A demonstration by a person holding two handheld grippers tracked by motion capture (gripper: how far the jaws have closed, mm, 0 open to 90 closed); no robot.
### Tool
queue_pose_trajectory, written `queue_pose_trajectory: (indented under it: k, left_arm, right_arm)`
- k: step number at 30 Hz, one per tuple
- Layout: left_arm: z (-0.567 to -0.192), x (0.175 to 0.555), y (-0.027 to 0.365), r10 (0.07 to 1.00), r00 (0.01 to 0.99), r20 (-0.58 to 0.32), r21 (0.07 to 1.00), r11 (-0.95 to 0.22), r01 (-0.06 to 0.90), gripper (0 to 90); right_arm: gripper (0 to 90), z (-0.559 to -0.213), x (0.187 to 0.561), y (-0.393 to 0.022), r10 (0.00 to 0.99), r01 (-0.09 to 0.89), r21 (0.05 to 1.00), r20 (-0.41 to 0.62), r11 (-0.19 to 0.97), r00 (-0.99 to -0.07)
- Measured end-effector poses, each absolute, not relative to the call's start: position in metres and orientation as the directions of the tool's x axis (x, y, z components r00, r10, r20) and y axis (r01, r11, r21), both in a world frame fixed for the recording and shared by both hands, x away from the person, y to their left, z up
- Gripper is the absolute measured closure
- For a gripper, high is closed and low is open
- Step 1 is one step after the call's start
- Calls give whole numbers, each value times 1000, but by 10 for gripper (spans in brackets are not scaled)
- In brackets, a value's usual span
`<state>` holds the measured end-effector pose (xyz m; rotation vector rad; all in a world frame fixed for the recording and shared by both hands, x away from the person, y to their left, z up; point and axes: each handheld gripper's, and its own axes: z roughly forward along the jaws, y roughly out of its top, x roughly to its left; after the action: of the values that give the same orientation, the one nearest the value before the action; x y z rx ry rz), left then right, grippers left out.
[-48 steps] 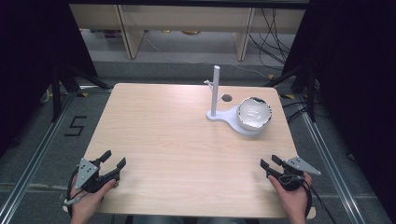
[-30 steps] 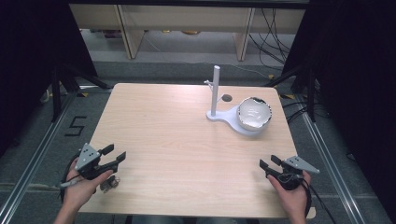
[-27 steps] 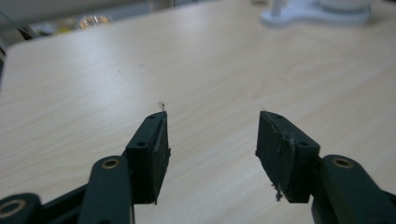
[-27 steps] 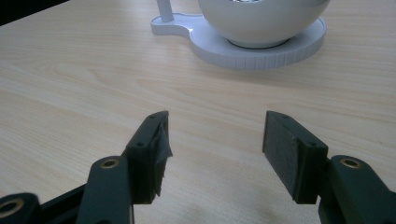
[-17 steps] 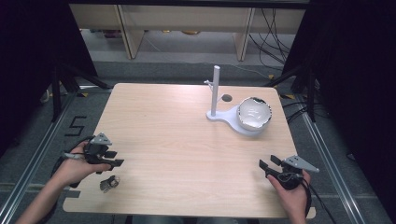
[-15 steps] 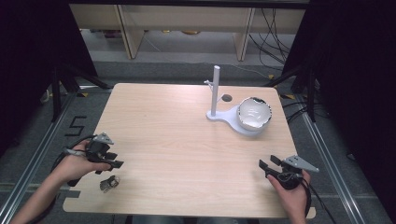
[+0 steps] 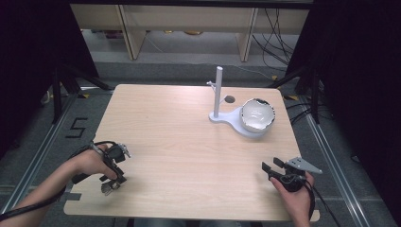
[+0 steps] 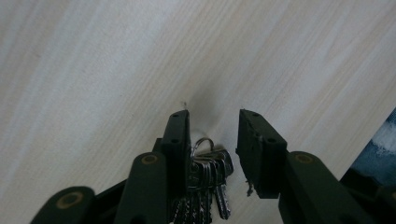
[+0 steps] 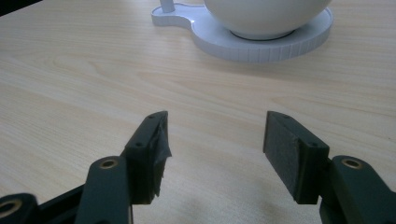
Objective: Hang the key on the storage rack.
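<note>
Two grippers were over the worktop point(image 7: 189, 142), both well apart from the white stand point(image 7: 231, 120) with its upright post and the white bowl point(image 7: 257, 115) sitting on its base. The left gripper point(image 8: 212, 135) hung over the near left corner, far from the stand, pointing down at a bunch of keys point(image 8: 208, 175) lying flat on the wood. Its jaws had just been closing and stood partly spread, with the keys between them: one jaw sat against the bunch, the other was apart from it, so nothing was pinched. From the high view the keys point(image 7: 109, 187) lay just beside that gripper point(image 7: 112, 172). The right gripper point(image 9: 215, 135) rested near the near right corner, jaws spread wide on nothing, facing the stand.
</note>
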<state>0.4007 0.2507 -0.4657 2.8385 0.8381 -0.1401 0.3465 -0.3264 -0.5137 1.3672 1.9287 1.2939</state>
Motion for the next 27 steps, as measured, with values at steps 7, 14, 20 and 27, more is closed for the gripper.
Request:
queue_pose_trajectory:
  k: [7, 14, 20, 27]
  left_arm:
    - [-465, 405, 250, 518, 846, -125, 126, -838, 531, 702]
    - [-469, 409, 251, 501, 852, -150, 102, -850, 518, 731]
    - [-471, 408, 252, 502, 851, -154, 69, -854, 516, 737]
    - [-476, 405, 249, 492, 855, -166, 72, -858, 508, 784]
  right_arm:
    - [415, -513, 344, -323, 907, 515, 855, 172, 55, -383]
    - [414, -514, 345, -323, 903, 513, 856, 174, 58, -392]
    - [414, -513, 344, -322, 903, 527, 848, 185, 53, -389]
    - [414, -514, 346, -323, 896, 506, 859, 161, 79, -413]
